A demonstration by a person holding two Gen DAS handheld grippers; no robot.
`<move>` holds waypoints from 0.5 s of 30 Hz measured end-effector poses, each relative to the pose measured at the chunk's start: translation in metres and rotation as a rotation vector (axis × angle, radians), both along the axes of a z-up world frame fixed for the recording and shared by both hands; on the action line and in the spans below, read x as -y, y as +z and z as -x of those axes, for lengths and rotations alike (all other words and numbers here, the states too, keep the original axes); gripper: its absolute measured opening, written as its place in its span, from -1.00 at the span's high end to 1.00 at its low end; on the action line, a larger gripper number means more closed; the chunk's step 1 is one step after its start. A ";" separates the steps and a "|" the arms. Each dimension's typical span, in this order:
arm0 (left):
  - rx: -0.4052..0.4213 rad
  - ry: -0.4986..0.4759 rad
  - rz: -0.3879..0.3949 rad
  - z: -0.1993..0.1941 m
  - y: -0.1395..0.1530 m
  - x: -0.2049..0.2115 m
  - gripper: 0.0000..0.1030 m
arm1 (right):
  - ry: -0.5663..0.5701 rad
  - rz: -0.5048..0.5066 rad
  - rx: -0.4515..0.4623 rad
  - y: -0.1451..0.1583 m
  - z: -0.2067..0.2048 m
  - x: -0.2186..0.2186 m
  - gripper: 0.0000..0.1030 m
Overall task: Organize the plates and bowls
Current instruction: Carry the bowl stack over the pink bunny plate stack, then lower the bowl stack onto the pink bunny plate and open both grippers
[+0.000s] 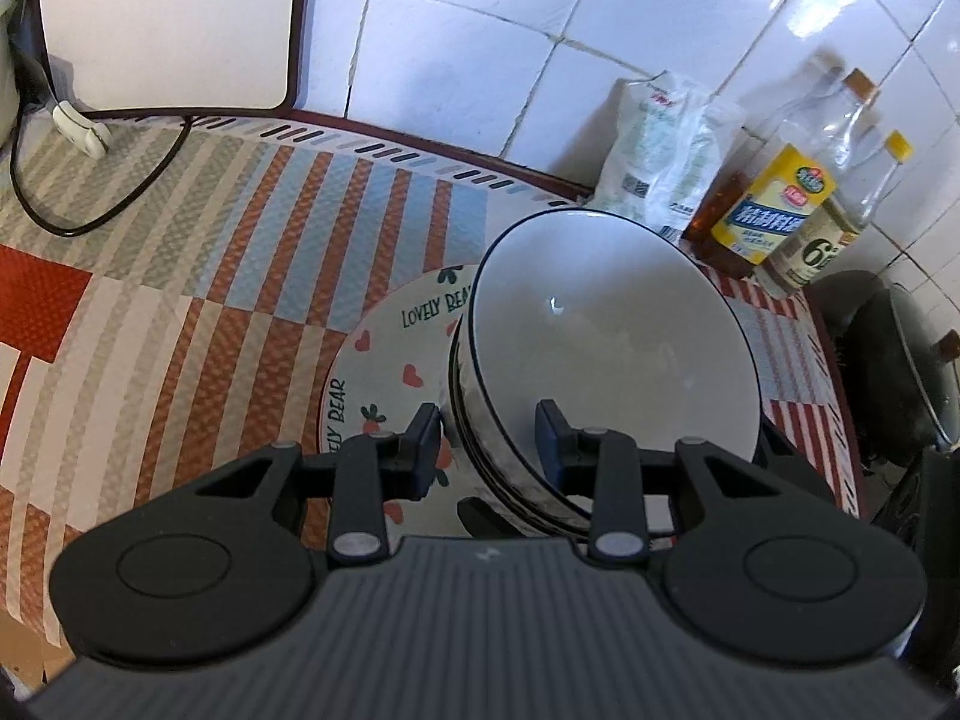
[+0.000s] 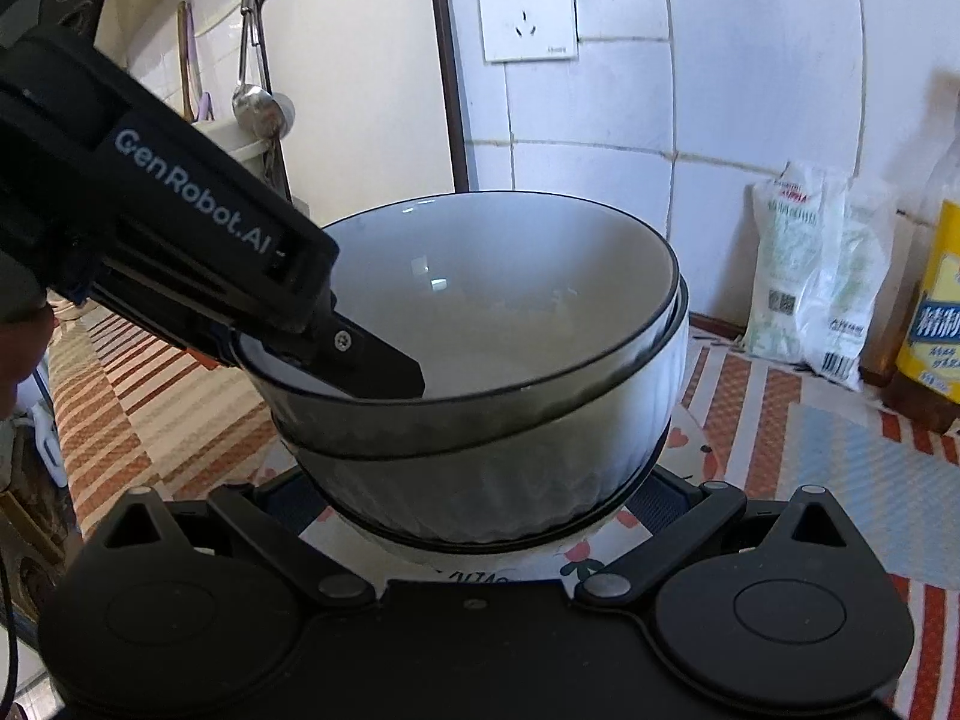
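Note:
A white bowl with a dark rim (image 1: 612, 336) sits nested on a stack of ribbed bowls (image 1: 504, 468), which stands on a "Lovely Bear" plate (image 1: 390, 360). My left gripper (image 1: 489, 444) straddles the top bowl's near rim, one finger inside and one outside, with a visible gap to the wall. In the right wrist view the same top bowl (image 2: 498, 312) rests tilted in the stack (image 2: 480, 480), and the left gripper's finger (image 2: 384, 369) reaches inside it. My right gripper (image 2: 474, 492) is wide open, its fingers mostly hidden on either side of the stack's base.
A striped mat (image 1: 240, 252) covers the counter. A white packet (image 1: 660, 150) and oil and vinegar bottles (image 1: 774, 198) stand against the tiled wall at the right. A black wok (image 1: 900, 372) is at the far right. A black cable (image 1: 90, 204) lies at the left.

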State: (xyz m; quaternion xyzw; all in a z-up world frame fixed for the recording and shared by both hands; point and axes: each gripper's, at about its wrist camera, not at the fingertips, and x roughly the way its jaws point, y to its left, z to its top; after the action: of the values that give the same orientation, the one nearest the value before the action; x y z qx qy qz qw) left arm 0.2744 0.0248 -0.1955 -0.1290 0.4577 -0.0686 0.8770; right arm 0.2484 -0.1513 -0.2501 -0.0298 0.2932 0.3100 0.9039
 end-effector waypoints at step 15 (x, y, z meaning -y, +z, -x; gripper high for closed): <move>-0.051 0.080 0.050 -0.004 -0.016 -0.008 0.38 | 0.037 0.050 -0.005 -0.013 -0.005 -0.008 -1.00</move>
State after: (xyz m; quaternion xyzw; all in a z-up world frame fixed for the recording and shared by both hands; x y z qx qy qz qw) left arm 0.2784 0.0330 -0.2113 -0.1706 0.4724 -0.0414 0.8637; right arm 0.2535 -0.1428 -0.2627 -0.0573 0.3024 0.3192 0.8963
